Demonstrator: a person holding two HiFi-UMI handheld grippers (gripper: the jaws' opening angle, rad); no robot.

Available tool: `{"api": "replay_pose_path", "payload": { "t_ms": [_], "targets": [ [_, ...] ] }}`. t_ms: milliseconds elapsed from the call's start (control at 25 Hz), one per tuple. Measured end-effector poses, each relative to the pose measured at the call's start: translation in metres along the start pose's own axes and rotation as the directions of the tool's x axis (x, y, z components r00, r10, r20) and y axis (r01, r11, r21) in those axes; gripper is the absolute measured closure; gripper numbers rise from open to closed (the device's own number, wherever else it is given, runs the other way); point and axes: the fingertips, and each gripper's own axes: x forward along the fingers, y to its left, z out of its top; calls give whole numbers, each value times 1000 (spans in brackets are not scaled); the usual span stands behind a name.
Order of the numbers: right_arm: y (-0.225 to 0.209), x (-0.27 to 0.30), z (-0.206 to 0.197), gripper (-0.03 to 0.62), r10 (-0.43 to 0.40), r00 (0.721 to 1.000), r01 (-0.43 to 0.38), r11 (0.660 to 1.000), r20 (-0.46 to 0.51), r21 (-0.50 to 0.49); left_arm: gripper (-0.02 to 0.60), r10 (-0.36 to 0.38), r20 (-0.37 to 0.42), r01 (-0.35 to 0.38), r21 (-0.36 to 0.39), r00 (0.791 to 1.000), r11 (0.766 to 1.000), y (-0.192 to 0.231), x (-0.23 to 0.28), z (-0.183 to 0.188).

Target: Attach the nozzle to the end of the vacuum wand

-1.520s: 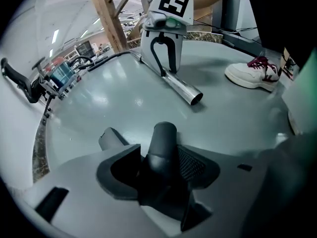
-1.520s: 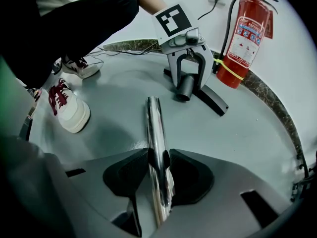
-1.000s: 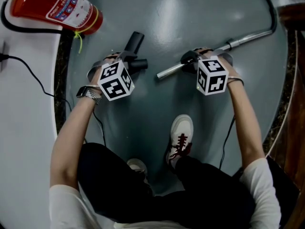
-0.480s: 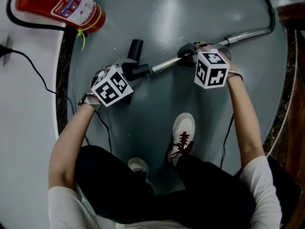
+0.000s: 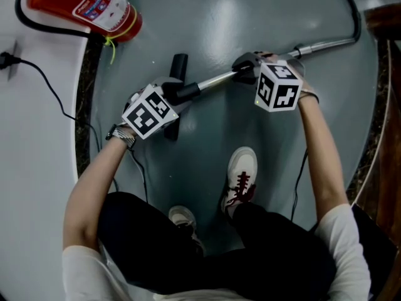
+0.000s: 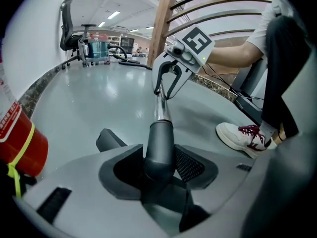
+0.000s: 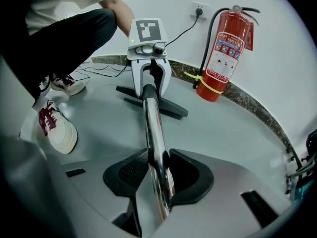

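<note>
The black T-shaped nozzle (image 5: 177,91) has its neck (image 6: 159,148) clamped between the jaws of my left gripper (image 5: 170,98), just above the floor. The nozzle's flat head (image 7: 153,103) runs crosswise behind that gripper. The chrome vacuum wand (image 5: 219,79) runs up and right to its black hose (image 5: 357,17). Its near end meets the mouth of the nozzle neck, in line with it. My right gripper (image 5: 246,68) is shut on the wand (image 7: 154,143) a short way along from that joint. In the left gripper view the wand (image 6: 161,108) leads straight to the right gripper (image 6: 168,81).
A red fire extinguisher (image 5: 81,5) lies at the upper left by the white wall, and in the right gripper view the extinguisher (image 7: 224,53) stands behind the nozzle. A black cable (image 5: 44,99) runs along the left. The person's white shoe (image 5: 241,174) rests on the grey floor (image 5: 238,17) below the wand.
The nozzle and the wand end were apart a second ago; they have come together. My left gripper rolled and lifted the nozzle toward the wand, and the right gripper brought the wand leftward.
</note>
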Motion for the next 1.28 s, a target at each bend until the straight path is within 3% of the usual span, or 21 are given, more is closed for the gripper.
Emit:
{"api": "replay_pose_path", "payload": {
  "t_ms": [360,840,1280],
  "targets": [
    [1,1,1,448,-11,1000,11,1000,1,9,383,19,-17,-19,-26,1000,999,-1,-2,1],
    [-4,-2,8,450,-49,999,50,999,18,-14,385,1,16,1,-90,1000,996,-1,-9,5],
    [-5,-1,13,450,-56,998,57,998,40,-20,387,4,21,-2,-80,1000,997,0,-13,5]
  ]
}}
